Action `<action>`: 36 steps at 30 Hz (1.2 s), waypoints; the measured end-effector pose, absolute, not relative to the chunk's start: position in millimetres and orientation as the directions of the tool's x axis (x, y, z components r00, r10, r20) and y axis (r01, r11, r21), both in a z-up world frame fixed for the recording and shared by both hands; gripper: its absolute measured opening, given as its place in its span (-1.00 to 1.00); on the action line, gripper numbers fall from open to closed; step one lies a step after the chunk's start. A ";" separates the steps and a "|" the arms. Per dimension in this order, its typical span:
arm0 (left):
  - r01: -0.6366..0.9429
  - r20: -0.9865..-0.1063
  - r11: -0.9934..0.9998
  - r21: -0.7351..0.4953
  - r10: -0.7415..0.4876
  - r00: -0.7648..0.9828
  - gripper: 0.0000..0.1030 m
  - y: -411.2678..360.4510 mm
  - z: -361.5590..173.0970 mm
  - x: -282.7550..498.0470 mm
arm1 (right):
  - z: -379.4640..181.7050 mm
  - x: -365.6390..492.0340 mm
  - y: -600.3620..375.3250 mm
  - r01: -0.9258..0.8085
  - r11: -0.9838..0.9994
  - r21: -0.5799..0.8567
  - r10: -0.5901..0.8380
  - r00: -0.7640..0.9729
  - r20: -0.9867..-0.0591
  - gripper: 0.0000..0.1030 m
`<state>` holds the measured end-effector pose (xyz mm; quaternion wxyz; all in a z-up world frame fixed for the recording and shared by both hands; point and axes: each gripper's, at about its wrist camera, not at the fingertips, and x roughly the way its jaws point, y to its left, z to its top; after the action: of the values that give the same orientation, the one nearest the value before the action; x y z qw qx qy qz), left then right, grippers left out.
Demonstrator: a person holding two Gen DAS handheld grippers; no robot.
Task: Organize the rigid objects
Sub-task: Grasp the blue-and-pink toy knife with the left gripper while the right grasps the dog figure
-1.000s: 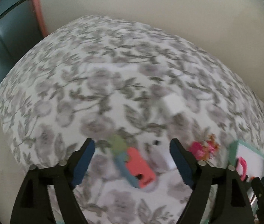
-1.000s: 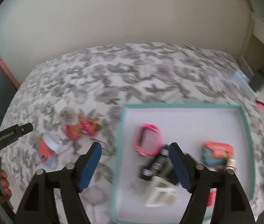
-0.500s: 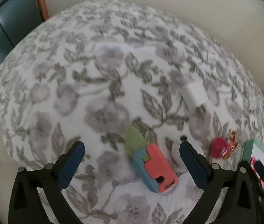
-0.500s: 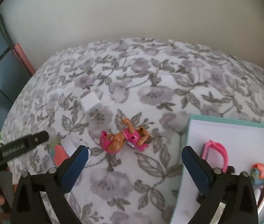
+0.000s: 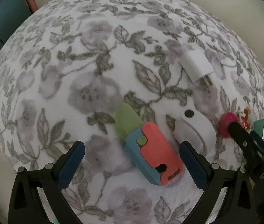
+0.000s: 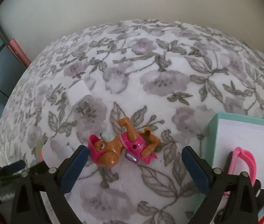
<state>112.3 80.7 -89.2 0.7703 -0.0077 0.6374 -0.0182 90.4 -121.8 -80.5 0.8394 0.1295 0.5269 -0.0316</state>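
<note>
Both grippers are spread wide and empty: the left gripper [image 5: 132, 155] straddles the coral-and-blue toy [image 5: 155, 155], lying diagonally across its gap, while the right gripper [image 6: 134, 159] sits just short of the pink dog figure [image 6: 120, 145].

On the flowered blanket [image 5: 98, 59] a folding utility knife [image 5: 148, 149] lies left of a computer mouse [image 5: 195, 130], with a wall charger [image 5: 197, 65] behind them. Right of these lies a toy dog figure [image 6: 120, 145], and farther right a tray [image 6: 214, 130] holding a bracelet [image 6: 243, 158]
</note>
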 end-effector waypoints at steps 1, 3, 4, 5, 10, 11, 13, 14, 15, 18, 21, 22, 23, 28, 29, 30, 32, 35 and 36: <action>0.021 -0.983 0.999 -0.037 -0.040 0.180 0.94 80.0 -91.8 111.6 | -81.5 91.3 -121.6 0.188 0.965 0.183 0.083 0.443 -0.893 0.97; 0.033 -0.985 0.999 -0.041 -0.046 0.169 0.93 76.7 -97.7 109.7 | -83.0 93.0 -120.3 0.184 0.965 0.186 0.087 0.444 -0.892 0.97; 0.041 -0.985 0.998 -0.044 -0.050 0.165 0.91 75.2 -99.6 108.2 | -83.2 93.6 -119.7 0.183 0.965 0.187 0.088 0.444 -0.892 0.97; 0.049 -0.985 0.998 -0.048 -0.055 0.163 0.89 73.3 -100.7 107.0 | -84.0 94.7 -118.8 0.182 0.965 0.187 0.089 0.445 -0.891 0.97; 0.063 -0.986 0.996 -0.069 -0.077 0.149 0.58 62.7 -105.7 104.5 | -90.1 100.1 -112.0 0.184 0.967 0.175 0.080 0.434 -0.897 0.97; 0.065 -0.986 0.995 -0.071 -0.080 0.149 0.55 61.0 -105.6 104.4 | -90.6 99.8 -111.9 0.186 0.967 0.175 0.080 0.431 -0.899 0.97; 0.075 -0.985 0.995 -0.071 -0.081 0.153 0.42 58.0 -103.0 103.4 | -89.9 99.5 -110.9 0.182 0.969 0.169 0.076 0.432 -0.899 0.94; 0.080 -0.985 0.995 -0.068 -0.080 0.154 0.40 56.1 -103.2 102.5 | -89.2 99.4 -110.6 0.180 0.969 0.166 0.073 0.434 -0.898 0.89; 0.083 -0.985 0.995 -0.063 -0.075 0.155 0.36 54.8 -101.5 103.1 | -88.3 99.5 -110.4 0.179 0.970 0.167 0.074 0.436 -0.897 0.86; 0.087 -0.984 0.994 -0.060 -0.074 0.163 0.14 53.6 -96.5 103.3 | -87.0 99.6 -111.5 0.177 0.965 0.191 0.096 0.439 -0.893 0.71; 0.090 -0.983 0.994 -0.055 -0.070 0.170 0.00 53.6 -94.2 105.1 | -86.1 99.1 -111.5 0.177 0.966 0.190 0.095 0.440 -0.893 0.70; 0.090 -0.983 0.994 -0.057 -0.072 0.172 -0.04 53.5 -93.7 105.9 | -85.8 99.3 -111.7 0.177 0.966 0.190 0.095 0.440 -0.893 0.70; 0.090 -0.982 0.994 -0.060 -0.075 0.174 -0.06 53.4 -92.8 106.9 | -85.2 98.8 -112.2 0.179 0.965 0.190 0.094 0.441 -0.893 0.70; 0.096 -0.978 0.991 -0.090 -0.107 0.181 -0.11 58.4 -86.3 111.0 | -77.8 95.3 -115.6 0.184 0.963 0.195 0.094 0.450 -0.888 0.70; 0.100 -0.977 0.991 -0.093 -0.110 0.182 -0.11 58.6 -83.6 110.6 | -76.0 94.5 -116.1 0.183 0.963 0.196 0.094 0.452 -0.887 0.70; 0.107 -0.976 0.989 -0.098 -0.117 0.186 -0.11 58.0 -80.4 109.6 | -73.1 92.9 -116.7 0.182 0.963 0.197 0.094 0.457 -0.885 0.70; 0.109 -0.973 0.989 -0.104 -0.124 0.195 -0.11 56.5 -73.8 108.2 | -68.4 89.9 -117.6 0.180 0.964 0.197 0.094 0.463 -0.881 0.70; 0.098 -0.967 0.990 -0.104 -0.124 0.222 -0.11 56.1 -61.5 105.8 | -59.3 84.4 -120.2 0.177 0.964 0.196 0.091 0.476 -0.875 0.70; 0.091 -0.965 0.990 -0.107 -0.125 0.232 -0.11 56.9 -57.0 105.6 | -54.8 81.6 -122.1 0.178 0.964 0.196 0.088 0.481 -0.872 0.70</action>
<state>105.6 56.9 -57.0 0.7847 -0.0141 0.6159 -0.0687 81.6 -122.1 -54.8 0.8506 0.1309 0.5086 -0.0263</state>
